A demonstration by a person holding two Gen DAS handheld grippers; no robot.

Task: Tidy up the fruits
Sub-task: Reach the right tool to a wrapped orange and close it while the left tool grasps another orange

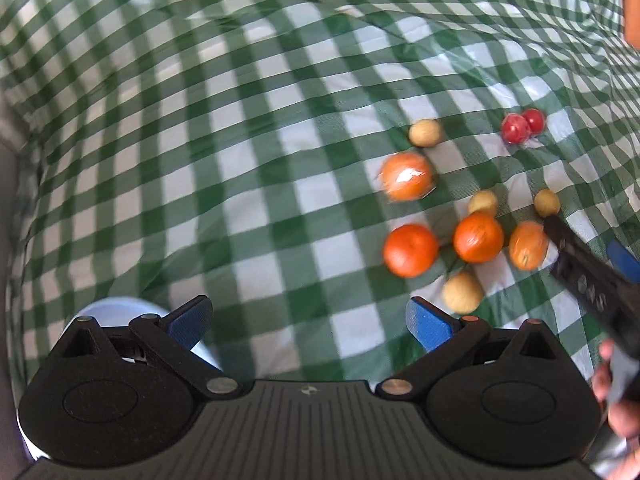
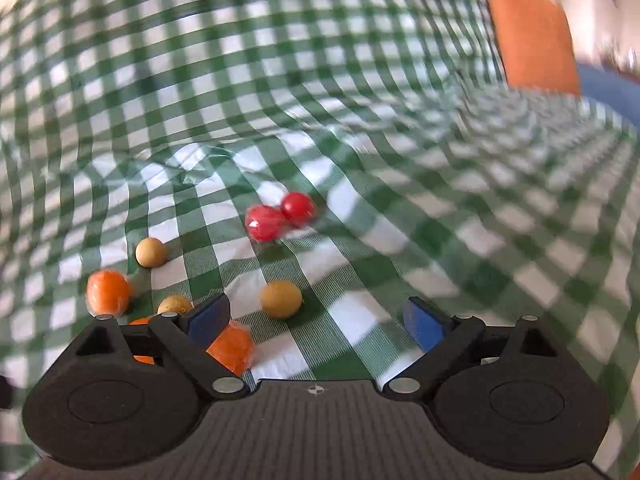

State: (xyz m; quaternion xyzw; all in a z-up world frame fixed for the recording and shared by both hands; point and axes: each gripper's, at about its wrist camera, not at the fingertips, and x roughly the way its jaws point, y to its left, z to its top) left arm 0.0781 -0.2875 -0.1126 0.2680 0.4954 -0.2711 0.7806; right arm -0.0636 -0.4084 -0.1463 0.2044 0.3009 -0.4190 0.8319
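On a green-and-white checked cloth (image 1: 280, 168), loose fruit lies scattered. Landmark: the pair of red fruits (image 1: 522, 126), touching each other.

- Tan round fruit (image 1: 425, 133): left of the red pair in the left wrist view, apart from it.
- Wrapped orange (image 1: 407, 176): shiny film around it, nearer the camera than that tan fruit and just beside it.
- Three further oranges in a rough row, nearer still than the red pair: one (image 1: 411, 250), one (image 1: 478, 237), one (image 1: 529, 245).
- Two small tan fruits (image 1: 483, 202) and (image 1: 547, 202) between the row and the red pair; one larger tan fruit (image 1: 463, 293) nearest the camera.
- White round container (image 1: 116, 308): far left of the red pair, partly hidden behind the left gripper.

Left gripper (image 1: 310, 322): blue pads spread wide, nothing between them, only cloth.

Right gripper (image 2: 316, 322): pads spread, nothing pinched; a tan fruit (image 2: 281, 299) lies on the cloth beyond the gap, with the red pair (image 2: 280, 216) farther out. Its black finger reaches in beside the rightmost orange in the left wrist view, with a hand (image 1: 614, 408) behind it.
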